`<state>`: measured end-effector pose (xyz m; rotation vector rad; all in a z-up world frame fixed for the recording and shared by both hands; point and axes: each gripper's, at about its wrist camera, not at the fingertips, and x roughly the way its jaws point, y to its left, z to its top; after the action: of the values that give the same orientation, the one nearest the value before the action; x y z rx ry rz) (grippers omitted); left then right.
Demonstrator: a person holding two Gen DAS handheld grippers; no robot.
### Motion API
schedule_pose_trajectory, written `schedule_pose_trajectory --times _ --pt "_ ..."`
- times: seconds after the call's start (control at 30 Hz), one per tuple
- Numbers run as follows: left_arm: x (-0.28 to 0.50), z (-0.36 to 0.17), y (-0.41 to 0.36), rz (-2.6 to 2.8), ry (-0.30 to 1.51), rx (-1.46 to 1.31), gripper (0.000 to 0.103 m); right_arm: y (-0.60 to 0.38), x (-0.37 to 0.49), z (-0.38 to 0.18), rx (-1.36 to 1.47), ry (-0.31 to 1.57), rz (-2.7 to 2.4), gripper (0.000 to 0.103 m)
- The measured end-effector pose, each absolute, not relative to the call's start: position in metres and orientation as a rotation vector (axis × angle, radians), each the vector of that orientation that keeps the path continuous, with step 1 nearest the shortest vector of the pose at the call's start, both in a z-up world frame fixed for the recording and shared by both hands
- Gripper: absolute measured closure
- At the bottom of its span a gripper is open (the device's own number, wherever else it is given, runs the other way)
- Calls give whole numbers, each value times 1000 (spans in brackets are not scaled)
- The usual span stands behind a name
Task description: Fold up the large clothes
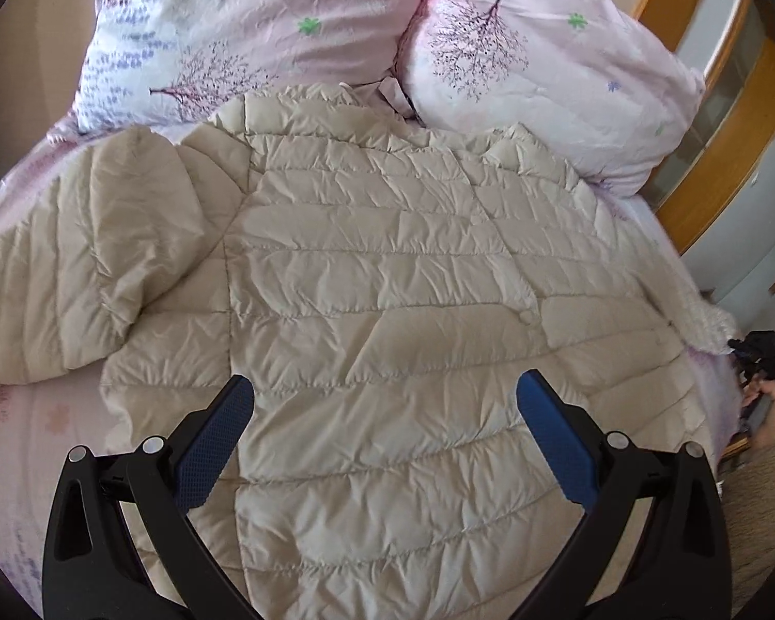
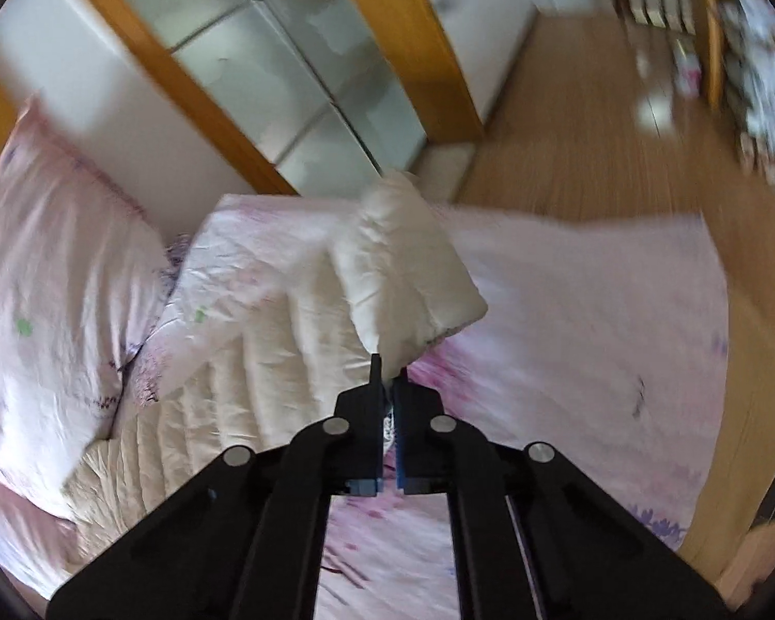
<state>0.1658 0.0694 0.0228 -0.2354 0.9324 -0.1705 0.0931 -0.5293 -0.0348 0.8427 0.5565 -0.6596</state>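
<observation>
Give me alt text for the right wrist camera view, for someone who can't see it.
The right gripper is shut on a raised end of a cream quilted puffer jacket, lifting it above a bed with a pink floral sheet. A matching pink pillow lies at left; a wooden floor and wood-framed glass door sit behind, motion-blurred.

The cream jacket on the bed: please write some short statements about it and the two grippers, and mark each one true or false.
1. The cream quilted jacket lies spread on the bed. True.
2. The left gripper is shut on the jacket. False: it is open above the jacket and grips nothing.
3. The right gripper is shut on a cream padded end of the jacket. True.
4. Two pink floral pillows lie beyond the jacket. True.
5. The bed sheet is plain blue. False: it is pink with a floral print.
</observation>
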Motion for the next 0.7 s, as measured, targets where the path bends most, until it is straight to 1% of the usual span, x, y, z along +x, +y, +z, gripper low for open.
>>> schedule_pose_trajectory --times 0.2,0.27,0.37,0.47,0.63,0.7 --pt "167 28 81 -219 877 -348 1 -455 135 33 606 469 -452 99" --pt "168 32 82 -233 844 -365 1 -415 151 53 537 450 -316 99" --pt "173 37 84 -268 817 -412 1 -347 175 68 443 459 -106 99" --pt "181 38 86 -314 820 -480 1 -286 192 65 365 508 58 99" --pt "196 35 86 -385 842 -627 1 -189 227 29 272 668 268 99" --pt "203 31 83 -416 867 -681 4 -165 231 15 249 716 312 99"
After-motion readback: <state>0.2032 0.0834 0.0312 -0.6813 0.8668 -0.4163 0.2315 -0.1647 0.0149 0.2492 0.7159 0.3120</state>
